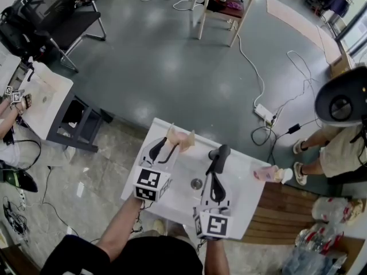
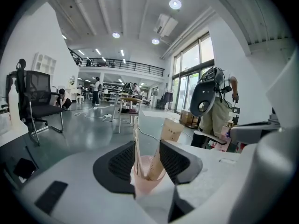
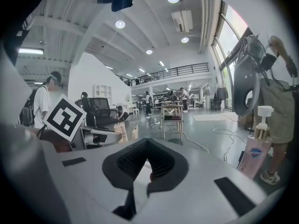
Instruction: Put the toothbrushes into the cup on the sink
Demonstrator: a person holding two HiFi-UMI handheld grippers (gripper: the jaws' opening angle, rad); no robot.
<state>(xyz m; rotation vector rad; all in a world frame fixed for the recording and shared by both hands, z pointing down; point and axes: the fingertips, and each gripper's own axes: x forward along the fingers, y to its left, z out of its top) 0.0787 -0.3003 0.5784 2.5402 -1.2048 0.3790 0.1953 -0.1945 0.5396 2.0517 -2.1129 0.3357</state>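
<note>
My right tongs (image 3: 147, 160) sit pressed together with nothing between them, resting low over the near side of the white sink (image 1: 178, 179). My left tongs (image 2: 148, 158) are spread wide just beyond. The pink cup (image 2: 148, 180) and the two wrapped toothbrushes (image 2: 169, 133) stand between the pads, and as far as I can see the pads do not press on them. Both toothbrushes lean upright in the cup, which stands at the far left edge of the surface.

I spot no other toothbrush lying about, so I judge the job nearly done. What is left is to draw my left tongs clear without tipping the cup.

A pink pump bottle (image 1: 265, 173) stands at the right end of the surface. Beyond it lies grey floor with trailing cables, a standing fan (image 1: 344, 99) at right, an office chair (image 1: 60, 13) far left and a wooden chair (image 1: 221, 7) farthest off.
</note>
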